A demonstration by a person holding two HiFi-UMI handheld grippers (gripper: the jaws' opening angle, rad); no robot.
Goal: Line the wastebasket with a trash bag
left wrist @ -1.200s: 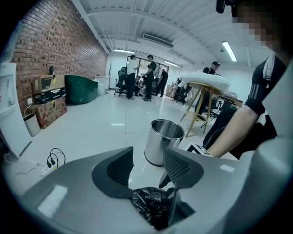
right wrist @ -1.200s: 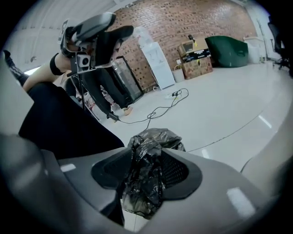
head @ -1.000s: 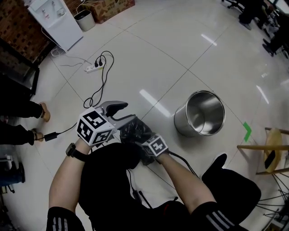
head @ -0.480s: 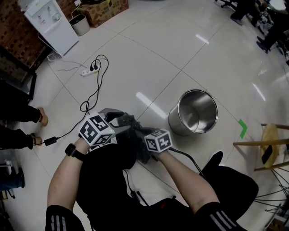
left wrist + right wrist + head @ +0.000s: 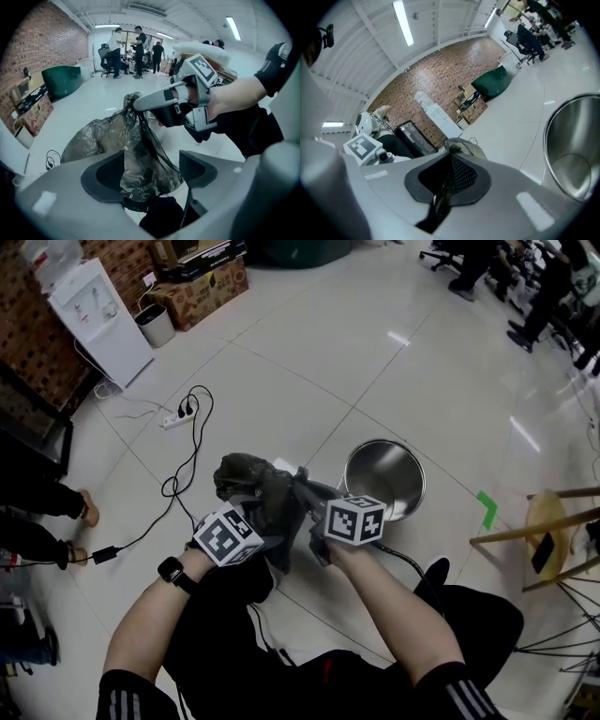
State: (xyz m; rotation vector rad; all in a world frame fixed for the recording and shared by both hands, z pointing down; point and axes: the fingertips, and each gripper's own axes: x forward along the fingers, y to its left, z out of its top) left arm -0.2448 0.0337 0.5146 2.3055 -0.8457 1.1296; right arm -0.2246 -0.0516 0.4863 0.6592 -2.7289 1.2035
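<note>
The crumpled dark grey trash bag (image 5: 255, 486) hangs in the air in front of me, left of the steel wastebasket (image 5: 382, 479), which stands upright on the floor. My right gripper (image 5: 302, 482) is shut on a thin fold of the bag (image 5: 446, 183) near its top and holds it up. My left gripper (image 5: 264, 521) is lower. Its jaws have just been opening and stand wide, with the bag (image 5: 140, 154) hanging loosely between them. In the left gripper view the right gripper (image 5: 138, 101) pinches the bag's top. The wastebasket (image 5: 572, 150) shows at the right edge of the right gripper view.
A power strip with black cables (image 5: 178, 416) lies on the tiles at the left. A water dispenser (image 5: 89, 310), a small bin (image 5: 155, 324) and cardboard boxes (image 5: 199, 279) stand at the back left. A wooden stool (image 5: 553, 526) is at the right, a bystander's legs (image 5: 42, 498) at the left.
The right gripper has gone from low at the bag to high, lifting the bag off the floor. The left gripper has shifted below the bag, with its jaws wider.
</note>
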